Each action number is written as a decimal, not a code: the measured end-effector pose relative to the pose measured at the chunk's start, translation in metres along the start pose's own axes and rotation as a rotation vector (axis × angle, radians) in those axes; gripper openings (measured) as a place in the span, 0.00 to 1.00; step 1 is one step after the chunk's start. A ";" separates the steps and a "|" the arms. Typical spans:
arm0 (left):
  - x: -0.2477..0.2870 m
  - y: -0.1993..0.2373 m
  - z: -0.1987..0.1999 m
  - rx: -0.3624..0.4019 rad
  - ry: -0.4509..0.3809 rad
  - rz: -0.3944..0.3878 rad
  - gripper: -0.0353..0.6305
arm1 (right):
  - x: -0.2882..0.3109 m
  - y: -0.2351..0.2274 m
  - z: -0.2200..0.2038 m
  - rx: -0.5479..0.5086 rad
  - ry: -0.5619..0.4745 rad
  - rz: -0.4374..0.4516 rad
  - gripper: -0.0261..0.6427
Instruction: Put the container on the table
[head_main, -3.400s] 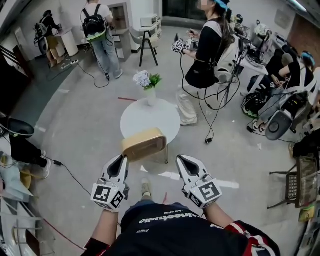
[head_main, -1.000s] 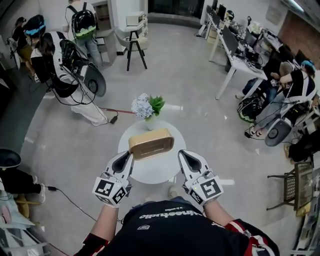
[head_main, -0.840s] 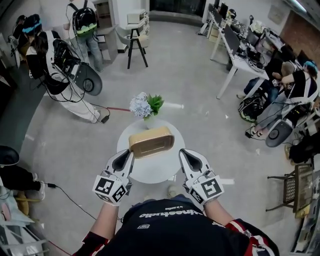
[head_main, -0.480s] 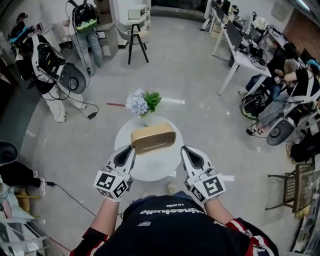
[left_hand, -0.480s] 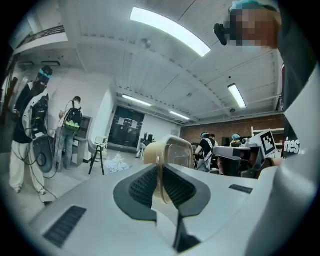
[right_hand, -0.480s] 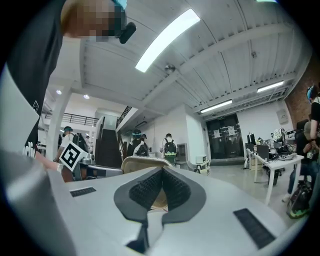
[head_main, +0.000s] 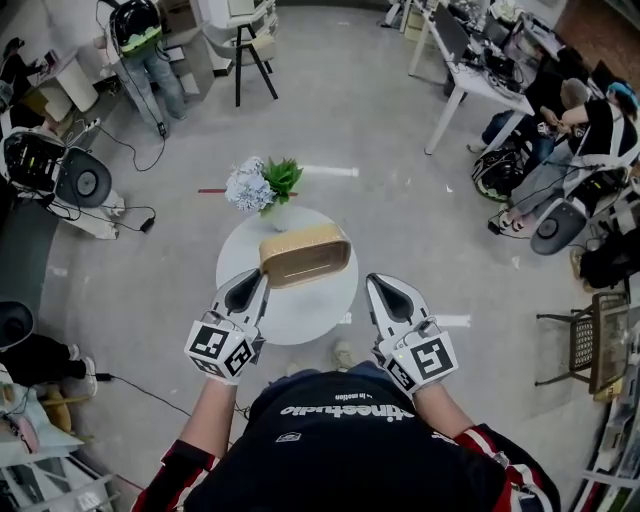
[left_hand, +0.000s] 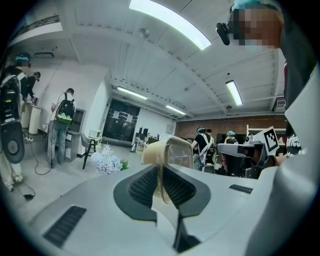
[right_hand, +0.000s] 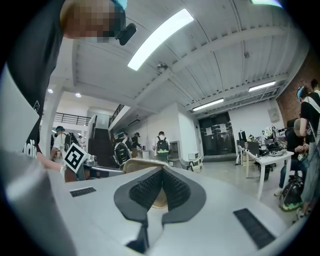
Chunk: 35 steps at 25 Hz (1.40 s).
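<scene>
Fingers (left_hand: 142, 186) of the left gripper (head_main: 260, 280) are pinched tight on the thin wall of the container (head_main: 305, 257). The wall sits right between the two dark pads. The left gripper holds the container by its left end.

The fingers (right_hand: 176, 192) of the right gripper (head_main: 378, 285) are pressed together at the tips, with nothing held between them. This gripper is just to the right of the container and does not touch it. Both grippers point away from the person, side by side.

The container is tan and shaped like a box with round corners. It lies long ways, from left to right. In the head view it is over the far half of the round white table (head_main: 300, 312). I cannot tell if its bottom touches the table top.

A bunch of pale flowers (head_main: 250, 183) with green leaves stands in a white vase (head_main: 277, 215) at the far edge of the table, just behind the container.

Each gripper has a cube with black and white squares near the person's wrist, the left cube (head_main: 220, 350) and the right cube (head_main: 422, 360). The person wears a dark shirt (head_main: 340, 450).

The floor (head_main: 360, 130) is grey. A dark stool (head_main: 245, 50) stands far off, and some people sit by a desk (head_main: 470, 80) on the right.
</scene>
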<state>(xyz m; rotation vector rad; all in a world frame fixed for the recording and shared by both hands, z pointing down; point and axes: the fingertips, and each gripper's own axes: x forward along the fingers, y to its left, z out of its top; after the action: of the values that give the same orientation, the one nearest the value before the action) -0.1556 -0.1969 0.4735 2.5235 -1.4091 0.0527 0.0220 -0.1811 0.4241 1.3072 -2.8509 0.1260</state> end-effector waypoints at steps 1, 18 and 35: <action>0.004 0.001 -0.002 -0.003 0.006 -0.004 0.12 | -0.001 -0.003 -0.002 0.002 0.003 -0.007 0.05; 0.069 0.027 -0.068 -0.175 0.137 -0.048 0.12 | 0.011 -0.042 -0.029 -0.011 0.065 -0.042 0.05; 0.126 0.021 -0.179 -0.514 0.358 -0.026 0.12 | 0.011 -0.088 -0.042 -0.104 0.074 0.011 0.05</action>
<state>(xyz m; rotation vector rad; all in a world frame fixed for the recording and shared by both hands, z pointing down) -0.0902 -0.2702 0.6697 1.9900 -1.0799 0.1141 0.0799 -0.2434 0.4724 1.2413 -2.7624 0.0255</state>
